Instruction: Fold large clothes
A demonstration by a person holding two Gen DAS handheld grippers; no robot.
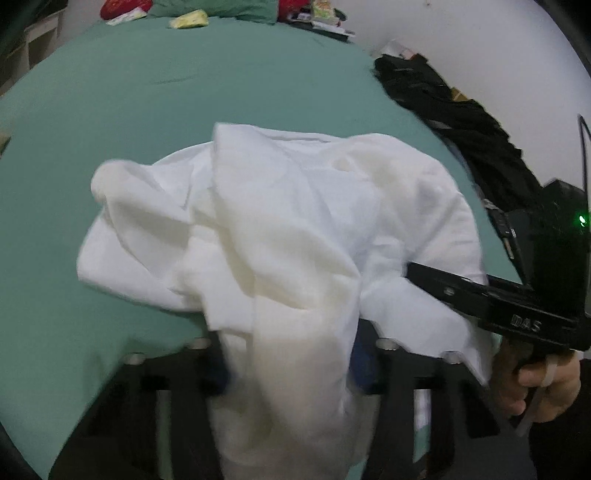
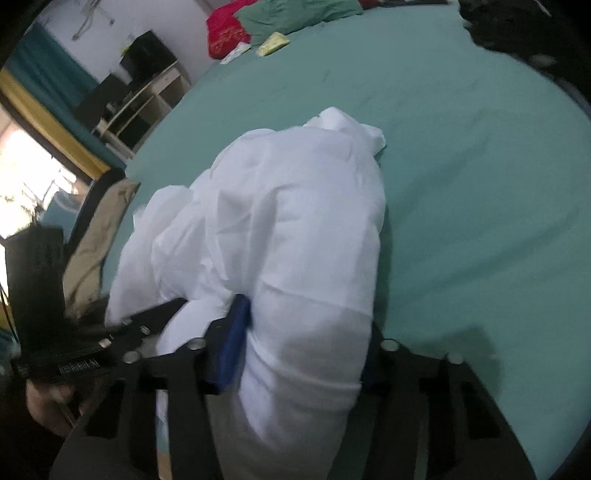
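Here we have each claw, left claw (image 1: 291,365) and right claw (image 2: 303,343), clenched on the limp, light white garment (image 1: 280,229), best gripped at its edges

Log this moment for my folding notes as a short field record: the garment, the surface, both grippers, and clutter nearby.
garment: white garment, bunched and crumpled, not yet folded flat
surface: green bedsheet
left gripper: shut on a bundle of the white cloth
right gripper: shut on a thick roll of the same cloth, blue pad pressed against it
dark clothing: heaped at the bed's right edge in the left wrist view, apart from the white garment
far end of bed: red item, yellow packet
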